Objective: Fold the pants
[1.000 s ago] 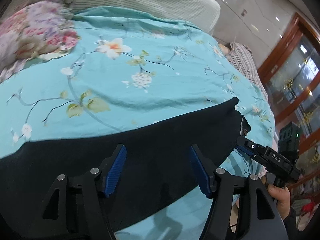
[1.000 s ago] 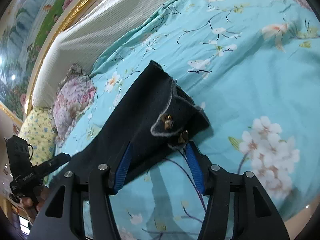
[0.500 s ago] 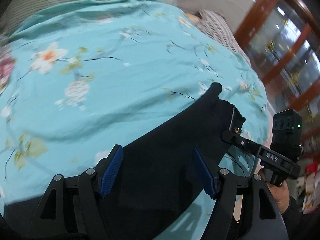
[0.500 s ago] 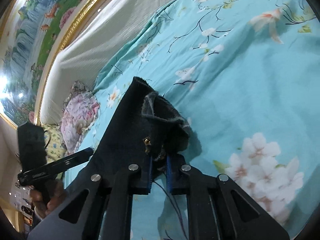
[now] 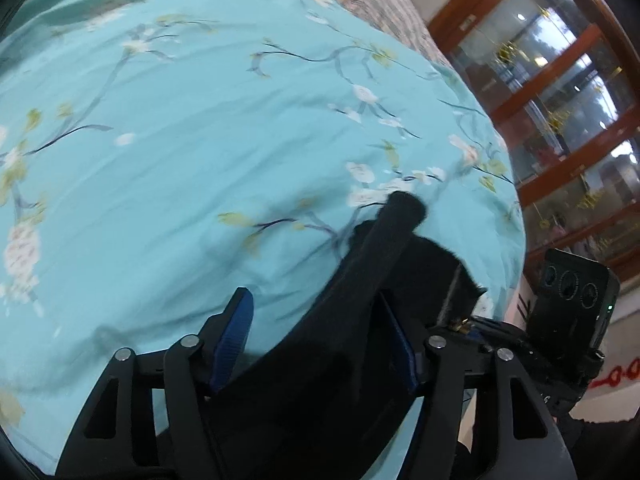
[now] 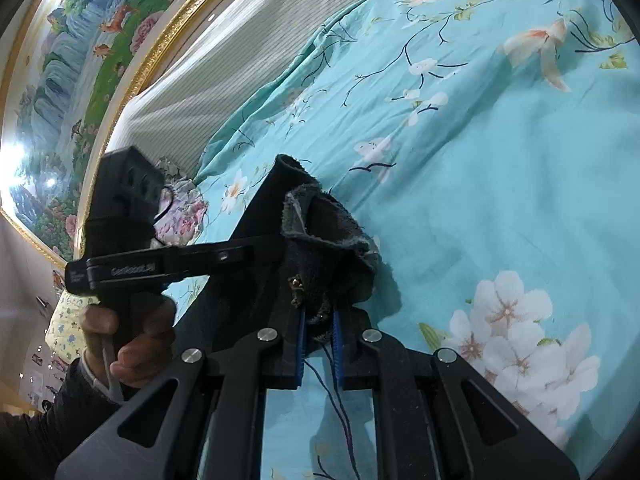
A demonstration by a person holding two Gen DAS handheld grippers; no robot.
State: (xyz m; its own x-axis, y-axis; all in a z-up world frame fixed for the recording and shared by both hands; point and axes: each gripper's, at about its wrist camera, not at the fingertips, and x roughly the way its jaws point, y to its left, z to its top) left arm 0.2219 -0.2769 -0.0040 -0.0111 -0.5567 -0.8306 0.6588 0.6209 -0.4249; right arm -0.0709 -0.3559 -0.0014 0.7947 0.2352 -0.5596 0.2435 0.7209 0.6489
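Observation:
Black pants [image 5: 360, 300] lie on a turquoise floral bedspread [image 5: 200, 140]. In the left wrist view my left gripper [image 5: 320, 340] is open, its blue pads astride a raised ridge of the pants close to the waistband. In the right wrist view my right gripper [image 6: 319, 338] is shut on the pants' waistband corner [image 6: 320, 240], which is lifted and bunched, with a metal button showing. My left gripper also shows in the right wrist view [image 6: 244, 254], reaching across the pants just beside the held corner. My right gripper shows in the left wrist view [image 5: 472, 324].
The bed's edge drops off at the right in the left wrist view, with a wooden glass cabinet [image 5: 560, 120] beyond. A striped headboard [image 6: 240, 60], floral pillows [image 6: 180, 216] and a framed painting [image 6: 80, 40] lie at the far end.
My right gripper closed on the waistband corner and lifted it. My left gripper moved along the pants toward the waistband, close to the right gripper, still open.

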